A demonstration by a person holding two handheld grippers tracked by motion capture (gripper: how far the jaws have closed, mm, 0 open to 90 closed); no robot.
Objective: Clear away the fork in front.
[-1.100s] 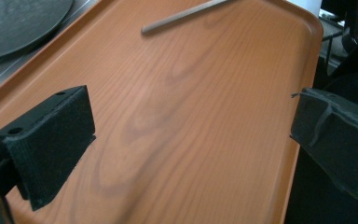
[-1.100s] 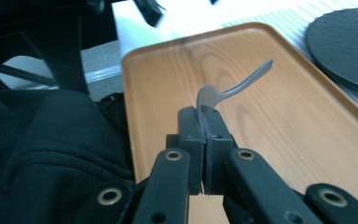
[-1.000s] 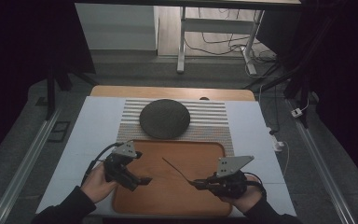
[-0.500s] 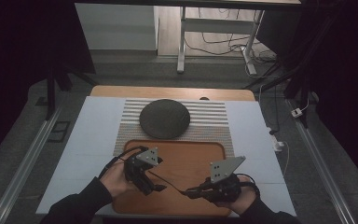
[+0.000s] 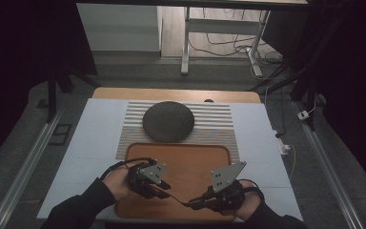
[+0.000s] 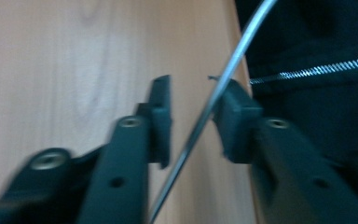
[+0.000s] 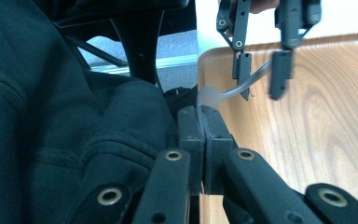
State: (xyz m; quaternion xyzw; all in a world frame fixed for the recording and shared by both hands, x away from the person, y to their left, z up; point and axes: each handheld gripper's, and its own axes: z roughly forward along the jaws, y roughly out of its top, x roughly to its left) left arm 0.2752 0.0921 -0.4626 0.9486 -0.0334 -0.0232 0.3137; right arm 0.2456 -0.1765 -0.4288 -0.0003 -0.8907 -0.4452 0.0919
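Now thin strip [image 7: 242, 88] clamped in right gripper [image 7: 204, 116], between left gripper [image 6: 191, 112] jaws

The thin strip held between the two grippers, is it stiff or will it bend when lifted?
The thin strip probably flexes: it curves out of the shut right gripper. It looks light, being narrow. The open left gripper only straddles it, so that end may sag.
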